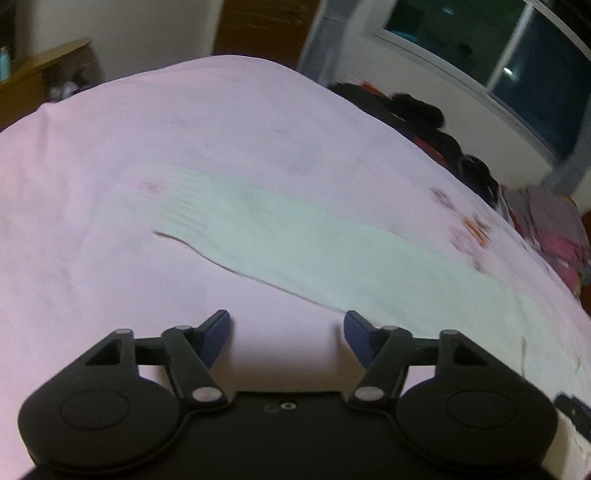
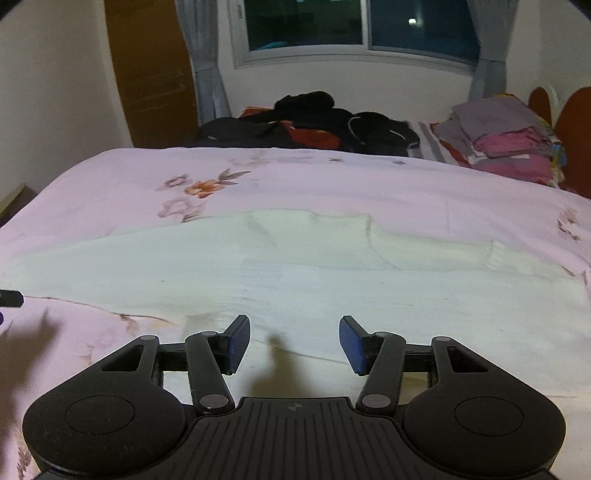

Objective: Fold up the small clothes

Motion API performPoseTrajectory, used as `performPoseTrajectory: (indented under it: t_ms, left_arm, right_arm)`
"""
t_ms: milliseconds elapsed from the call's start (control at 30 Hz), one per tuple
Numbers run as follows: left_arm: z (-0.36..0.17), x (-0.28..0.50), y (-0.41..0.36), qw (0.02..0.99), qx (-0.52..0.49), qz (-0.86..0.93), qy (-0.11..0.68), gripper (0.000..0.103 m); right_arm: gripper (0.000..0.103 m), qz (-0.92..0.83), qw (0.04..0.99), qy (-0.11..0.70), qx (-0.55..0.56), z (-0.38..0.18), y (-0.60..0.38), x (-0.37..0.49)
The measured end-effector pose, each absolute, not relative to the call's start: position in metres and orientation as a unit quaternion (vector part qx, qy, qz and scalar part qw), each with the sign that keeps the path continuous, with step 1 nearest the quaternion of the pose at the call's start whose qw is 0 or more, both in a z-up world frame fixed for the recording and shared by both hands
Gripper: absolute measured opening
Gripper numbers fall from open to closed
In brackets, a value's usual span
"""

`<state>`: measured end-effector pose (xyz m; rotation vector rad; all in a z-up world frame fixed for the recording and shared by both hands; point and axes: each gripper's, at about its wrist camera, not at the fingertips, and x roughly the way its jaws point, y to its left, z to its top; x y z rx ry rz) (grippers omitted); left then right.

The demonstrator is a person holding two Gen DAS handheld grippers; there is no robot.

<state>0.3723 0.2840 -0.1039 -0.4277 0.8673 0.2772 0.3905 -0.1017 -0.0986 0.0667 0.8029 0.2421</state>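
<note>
A pale mint-white knitted garment [image 1: 295,236] lies spread flat on the pink floral bedsheet [image 1: 110,184]. My left gripper [image 1: 286,334] is open and empty, just short of the garment's near edge. In the right wrist view the same garment [image 2: 295,266] fills the middle, with a folded sleeve [image 2: 424,251] lying across it. My right gripper [image 2: 293,341] is open and empty, low over the garment's near hem. The left wrist view is blurred.
A heap of dark and red clothes [image 2: 314,122] lies at the far side of the bed. A stack of folded pink and grey clothes [image 2: 509,140] stands at the far right. A window [image 2: 362,26] and a wooden door [image 2: 151,74] are behind.
</note>
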Motion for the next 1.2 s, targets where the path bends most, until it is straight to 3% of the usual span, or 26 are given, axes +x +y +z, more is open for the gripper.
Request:
performPoseTrajectory:
  t_ms: [267,533,833,1000,1200]
  left_arm:
    - [-0.126,0.393,0.333,0.863,-0.301,0.136,0.382,0.053]
    - [-0.137,0.406,0.347,0.865,-0.332,0.16,0.341,0.008]
    - [-0.082,0.418,0.281,0.906,-0.286,0.071,0.303,0.006]
    - [-0.042,0.427,0.192,0.925,-0.24,-0.046,0.29,0.006]
    - [-0.041,0.44,0.068,0.911,-0.208,-0.166,0.314,0.006]
  right_arm:
    - [0.053,0.102,0.914,0.392,0.026,-0.107,-0.086,0.403]
    - [0.053,0.064,0.913,0.401,0.035,-0.125,-0.093,0.423]
    - [0.053,0.067,0.91,0.407,0.046,-0.13,-0.103,0.423]
    - [0.053,0.06,0.915,0.39,0.078,-0.115,-0.129,0.409]
    - [0.053,0.035,0.921,0.374,0.104,-0.097,-0.184,0.383]
